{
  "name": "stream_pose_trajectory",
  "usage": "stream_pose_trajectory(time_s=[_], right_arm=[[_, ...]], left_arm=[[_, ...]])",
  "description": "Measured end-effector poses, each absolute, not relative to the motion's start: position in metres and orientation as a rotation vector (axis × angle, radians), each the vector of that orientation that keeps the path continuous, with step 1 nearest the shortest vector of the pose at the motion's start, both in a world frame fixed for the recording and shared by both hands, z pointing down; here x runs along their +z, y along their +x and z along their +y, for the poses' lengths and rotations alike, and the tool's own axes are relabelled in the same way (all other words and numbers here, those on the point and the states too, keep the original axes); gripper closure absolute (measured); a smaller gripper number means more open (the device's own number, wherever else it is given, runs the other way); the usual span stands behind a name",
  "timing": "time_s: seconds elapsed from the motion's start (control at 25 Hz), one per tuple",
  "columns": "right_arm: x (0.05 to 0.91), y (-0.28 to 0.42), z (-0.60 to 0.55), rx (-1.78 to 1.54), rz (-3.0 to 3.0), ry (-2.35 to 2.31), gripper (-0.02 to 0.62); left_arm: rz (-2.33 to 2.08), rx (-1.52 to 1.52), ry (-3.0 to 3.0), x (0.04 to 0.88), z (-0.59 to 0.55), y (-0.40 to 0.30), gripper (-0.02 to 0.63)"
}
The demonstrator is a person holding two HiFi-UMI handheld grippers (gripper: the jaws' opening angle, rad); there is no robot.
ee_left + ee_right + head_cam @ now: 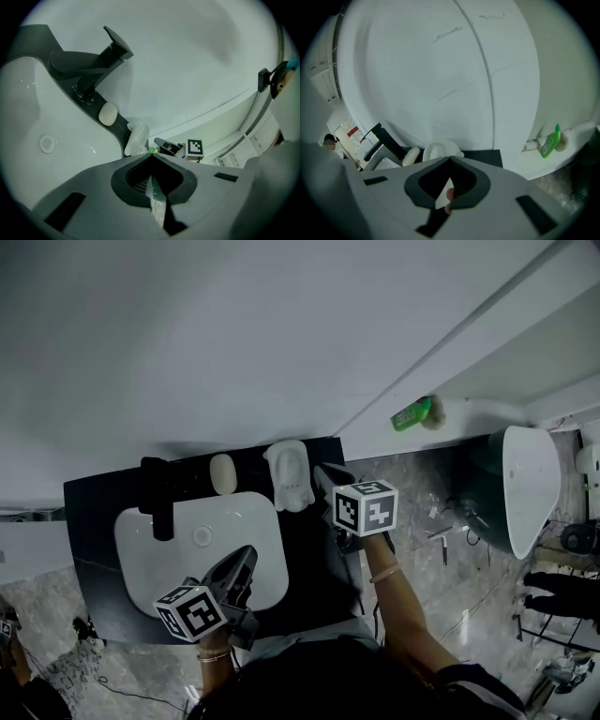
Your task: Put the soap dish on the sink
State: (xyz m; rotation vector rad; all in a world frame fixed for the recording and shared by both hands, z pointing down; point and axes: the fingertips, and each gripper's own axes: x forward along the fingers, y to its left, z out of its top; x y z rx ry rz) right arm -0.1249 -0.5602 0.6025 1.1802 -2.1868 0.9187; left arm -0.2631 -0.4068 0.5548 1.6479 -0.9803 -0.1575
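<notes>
Head view: soap dish (289, 474) stands on the dark surface (94, 512) at the back right corner of the sink (141, 549), just beside the right gripper (323, 476), closed and empty; left gripper (246, 559), likewise closed and empty, over the sink; dish either already placed or awaiting pickup.

Grey left gripper (246, 557) and right gripper (321, 472), black-padded jaws, black-and-white marker cubes (366, 507), thin wrist bracelets (383, 573), dark top (309, 681)

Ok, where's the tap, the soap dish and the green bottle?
tap (161, 507), head view, on its black spout over the basin.
soap dish (289, 474), head view, middle of the white dish.
green bottle (411, 414), head view, middle of its side.
</notes>
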Motion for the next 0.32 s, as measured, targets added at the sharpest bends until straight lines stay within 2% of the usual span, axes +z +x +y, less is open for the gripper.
stream_pose_trajectory(time_s=[0.32], right_arm=[[0.616, -0.124, -0.559, 0.924, -2.181, 1.184, 0.577]], left_arm=[[-0.972, -0.167, 1.638, 0.569, -0.406, -0.264, 0.603]])
